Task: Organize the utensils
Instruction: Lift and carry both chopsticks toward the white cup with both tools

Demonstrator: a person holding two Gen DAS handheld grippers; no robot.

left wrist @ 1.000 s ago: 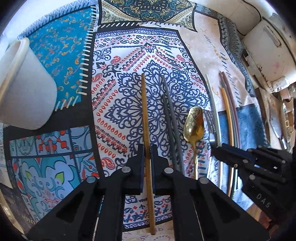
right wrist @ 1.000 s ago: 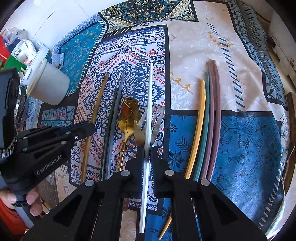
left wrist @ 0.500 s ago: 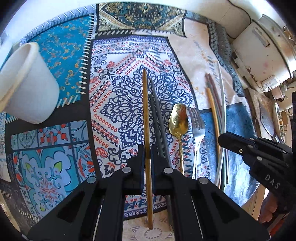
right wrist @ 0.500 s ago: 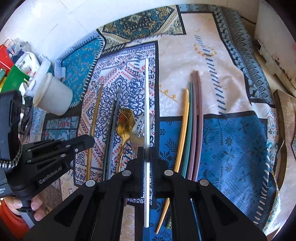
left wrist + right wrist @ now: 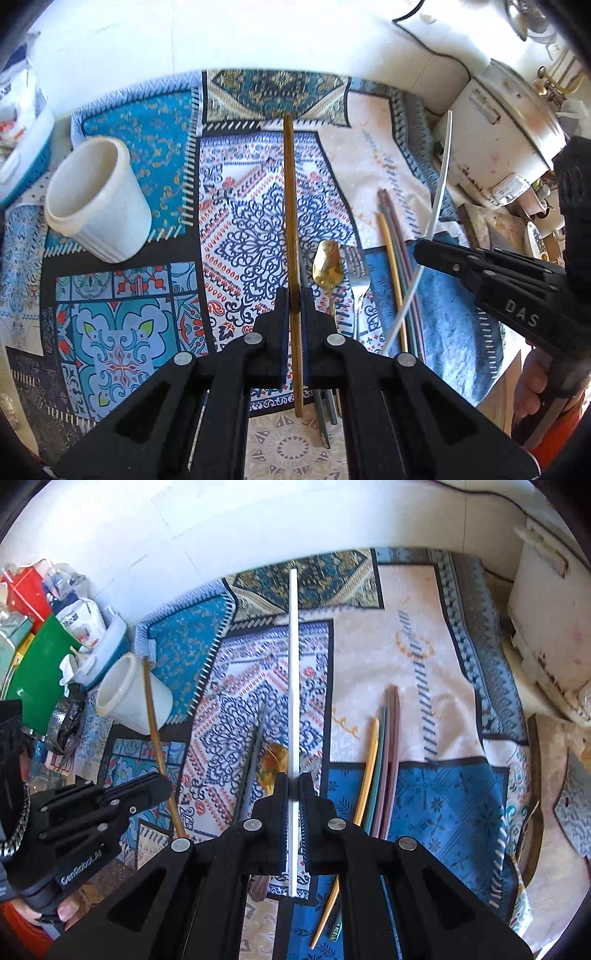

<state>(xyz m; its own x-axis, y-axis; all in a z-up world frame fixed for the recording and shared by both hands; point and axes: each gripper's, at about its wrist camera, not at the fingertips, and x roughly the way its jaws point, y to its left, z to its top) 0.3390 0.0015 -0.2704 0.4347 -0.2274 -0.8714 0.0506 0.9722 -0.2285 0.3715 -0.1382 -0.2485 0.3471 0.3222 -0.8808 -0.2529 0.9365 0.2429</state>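
Observation:
My left gripper (image 5: 294, 295) is shut on a brown wooden chopstick (image 5: 289, 206) and holds it above the patterned cloth. It shows in the right wrist view (image 5: 153, 716) too. My right gripper (image 5: 293, 781) is shut on a white chopstick (image 5: 293, 672), also lifted; it shows in the left wrist view (image 5: 437, 192). A white cup (image 5: 98, 199) stands at the left, open end up. On the cloth lie a gold spoon (image 5: 327, 264), a silver fork (image 5: 356, 273), dark grey chopsticks (image 5: 253, 753) and yellow, green and mauve chopsticks (image 5: 384, 760).
A patterned cloth (image 5: 443, 664) covers the table. Boxes, packets and a blue-rimmed container (image 5: 74, 627) crowd the far left by the white wall. A white appliance (image 5: 509, 147) stands at the right. A wooden board (image 5: 565, 775) lies at the right edge.
Both grippers have risen from the cloth with their chopsticks. The views pulled back, and the cup and the back wall have come into sight.

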